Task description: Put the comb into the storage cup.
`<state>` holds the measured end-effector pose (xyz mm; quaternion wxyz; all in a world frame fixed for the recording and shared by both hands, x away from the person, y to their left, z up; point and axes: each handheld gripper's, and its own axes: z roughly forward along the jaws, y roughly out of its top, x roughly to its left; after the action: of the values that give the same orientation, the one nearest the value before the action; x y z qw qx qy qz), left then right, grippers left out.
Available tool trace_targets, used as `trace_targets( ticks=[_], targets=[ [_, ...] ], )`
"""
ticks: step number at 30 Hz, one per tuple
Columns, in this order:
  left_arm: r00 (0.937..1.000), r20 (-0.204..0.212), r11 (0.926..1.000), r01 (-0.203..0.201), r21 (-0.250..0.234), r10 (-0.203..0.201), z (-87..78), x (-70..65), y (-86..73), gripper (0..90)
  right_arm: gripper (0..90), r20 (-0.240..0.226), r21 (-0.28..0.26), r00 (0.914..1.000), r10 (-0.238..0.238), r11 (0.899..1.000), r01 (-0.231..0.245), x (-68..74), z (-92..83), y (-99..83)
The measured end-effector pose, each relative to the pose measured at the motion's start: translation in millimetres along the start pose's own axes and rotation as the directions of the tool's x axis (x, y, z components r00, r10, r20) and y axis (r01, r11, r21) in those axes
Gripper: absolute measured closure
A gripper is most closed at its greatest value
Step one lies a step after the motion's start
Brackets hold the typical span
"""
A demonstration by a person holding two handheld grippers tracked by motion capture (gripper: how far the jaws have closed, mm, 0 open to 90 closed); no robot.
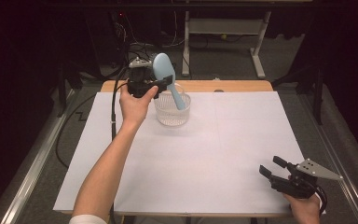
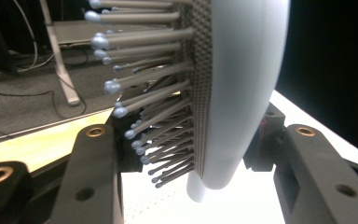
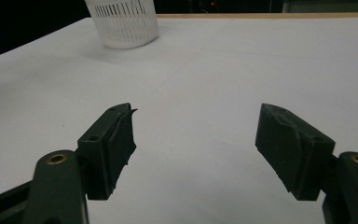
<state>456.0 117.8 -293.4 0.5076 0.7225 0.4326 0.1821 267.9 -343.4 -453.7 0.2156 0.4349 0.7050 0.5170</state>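
Note:
My left gripper (image 1: 164, 84) is held above the far left of the table, shut on a light blue hairbrush (image 1: 162, 66). The brush head points up and its handle slants down into a white slatted basket (image 1: 172, 114). In the left gripper view the brush (image 2: 247, 84) sits between the two black jaws of that gripper (image 2: 198, 140), bristles (image 2: 140, 116) facing left. My right gripper (image 1: 270, 165) rests low at the near right corner, open with nothing between its jaws. Its own view has the gripper (image 3: 196, 135) over bare white surface, with the basket (image 3: 123, 23) far off.
A white sheet covers the table (image 1: 214, 154), with a wooden edge (image 1: 233, 86) along the far side. A desk frame (image 1: 223, 32) and cables (image 1: 135, 49) lie on the dark floor beyond.

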Motion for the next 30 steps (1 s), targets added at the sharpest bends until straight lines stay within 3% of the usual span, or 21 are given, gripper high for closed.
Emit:
trace_targets(
  ticks=[15, 30],
  targets=[
    [0.9993, -0.036, 0.9998, 0.004, 0.018, -0.004, 11.9, 4.4, -3.4, 50.7, 28.5, -0.006, 0.007, 1.0, -0.004, 1.0, 0.004, 0.7, 1.0, -0.2],
    [0.999, -0.045, 0.9992, 0.007, 0.04, -0.005, 23.3, 6.4, -11.4, 50.6, 28.5, -0.009, 0.009, 1.0, -0.004, 1.0, 0.004, 0.7, 1.1, -0.2]
  ],
)
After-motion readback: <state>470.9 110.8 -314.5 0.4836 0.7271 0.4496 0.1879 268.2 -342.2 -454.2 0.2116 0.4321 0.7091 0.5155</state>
